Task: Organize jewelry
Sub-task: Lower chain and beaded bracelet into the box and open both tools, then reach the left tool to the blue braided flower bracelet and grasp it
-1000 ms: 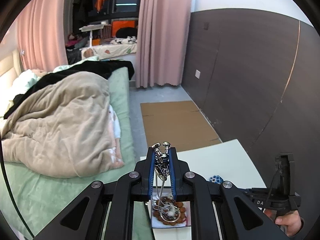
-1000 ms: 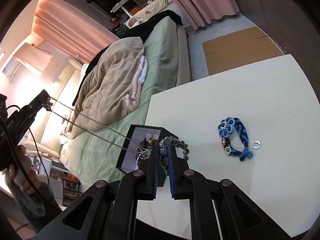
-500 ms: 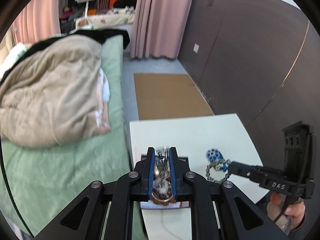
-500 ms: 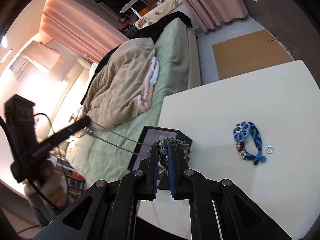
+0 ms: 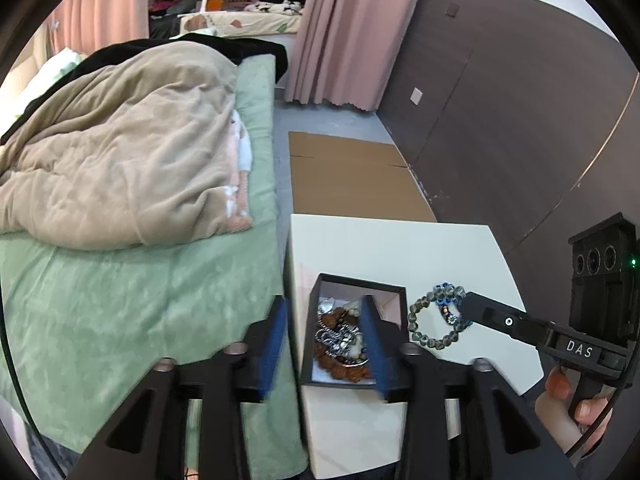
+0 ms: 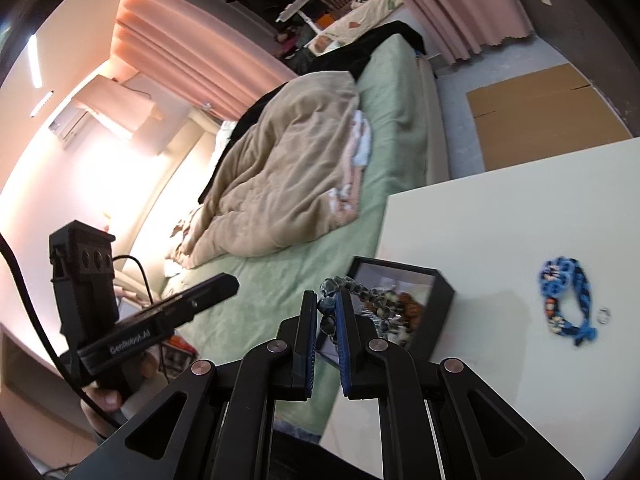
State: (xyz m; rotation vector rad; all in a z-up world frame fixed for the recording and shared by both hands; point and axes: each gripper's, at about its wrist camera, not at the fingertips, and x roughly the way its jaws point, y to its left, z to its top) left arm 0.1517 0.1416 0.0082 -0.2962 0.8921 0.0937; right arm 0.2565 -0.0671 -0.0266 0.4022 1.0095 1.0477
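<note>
Grey bead bracelet apparently pinched in right tool, beside box.

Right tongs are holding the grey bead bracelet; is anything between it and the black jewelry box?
Nothing solid blocks the way. The grey bead bracelet, pinched in the right tongs, hangs just beside the black open jewelry box. The open left tongs straddle the box's near end, and jewelry already fills part of its inside.

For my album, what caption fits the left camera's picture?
Open left gripper above a black jewelry box; right gripper holds a beaded bracelet.
</note>
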